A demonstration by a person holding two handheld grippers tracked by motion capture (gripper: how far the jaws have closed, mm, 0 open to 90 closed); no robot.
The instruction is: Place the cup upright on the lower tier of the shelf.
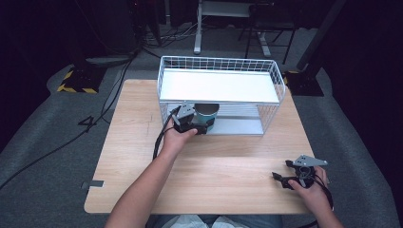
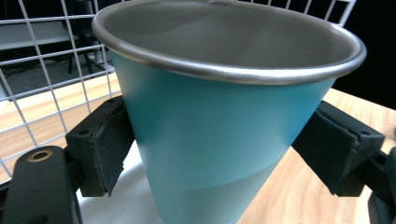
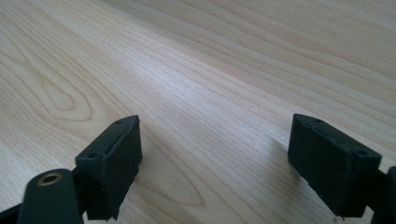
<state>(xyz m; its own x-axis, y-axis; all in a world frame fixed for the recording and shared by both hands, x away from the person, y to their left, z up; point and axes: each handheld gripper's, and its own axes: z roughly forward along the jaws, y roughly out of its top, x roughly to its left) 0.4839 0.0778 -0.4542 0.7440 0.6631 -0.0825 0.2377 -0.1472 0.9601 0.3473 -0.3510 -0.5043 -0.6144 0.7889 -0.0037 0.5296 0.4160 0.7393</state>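
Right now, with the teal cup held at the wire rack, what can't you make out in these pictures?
- Teal cup: its base is cut off by the bottom edge of the left gripper view; in the high view the left gripper and the rack's white shelf cover most of it.
- Whether the cup rests on the rack's lower shelf or hangs above it: cannot tell.
- Right gripper: its jaws are too small in the high view.
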